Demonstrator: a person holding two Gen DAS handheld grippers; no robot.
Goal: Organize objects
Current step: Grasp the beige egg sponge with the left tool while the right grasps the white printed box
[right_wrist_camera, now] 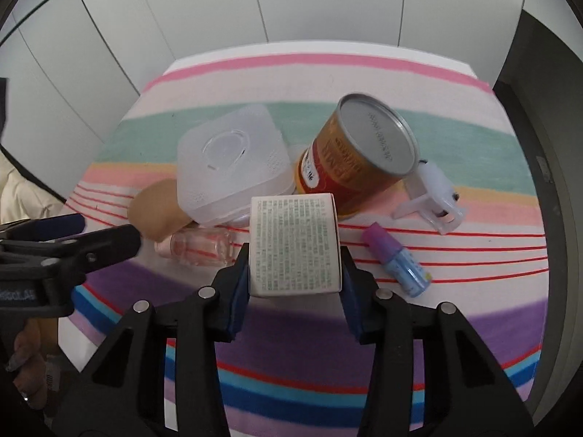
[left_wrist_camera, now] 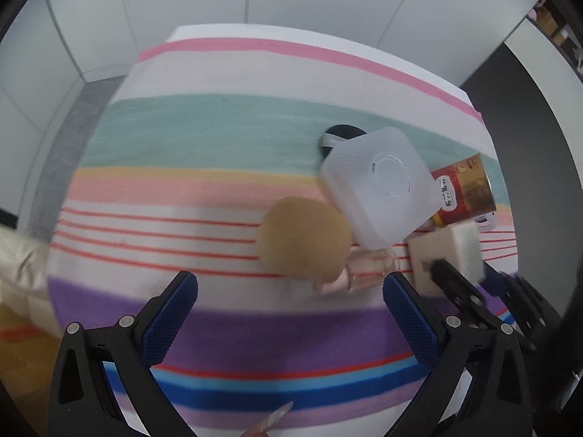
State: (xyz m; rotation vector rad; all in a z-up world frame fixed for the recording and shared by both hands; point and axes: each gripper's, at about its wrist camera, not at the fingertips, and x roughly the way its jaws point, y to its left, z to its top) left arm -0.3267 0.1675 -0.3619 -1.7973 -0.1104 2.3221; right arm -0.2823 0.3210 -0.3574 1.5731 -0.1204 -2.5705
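Your right gripper (right_wrist_camera: 295,255) is closed on the white box (right_wrist_camera: 295,244), one pad on each side, printed face up. Whether the box is lifted or resting on the striped cloth (right_wrist_camera: 328,338) you can't tell from here. Your left gripper (left_wrist_camera: 289,300) is wide open and holds nothing; it hangs over the cloth just short of the clear bottle (left_wrist_camera: 364,267) and the tan round pad (left_wrist_camera: 304,236).

As for progress, little looks sorted. The things sit bunched in one pile: the plastic case (right_wrist_camera: 229,160) leans over the pad and the bottle, the red tin (right_wrist_camera: 360,153) lies tilted just beside it, the white roller (right_wrist_camera: 433,196) lies right of the tin, and the small purple-capped bottle (right_wrist_camera: 399,258) lies apart near your right fingers. No bin or tray is in view, so where they belong isn't clear. The box is the only thing in hand; all the rest remains to be placed.
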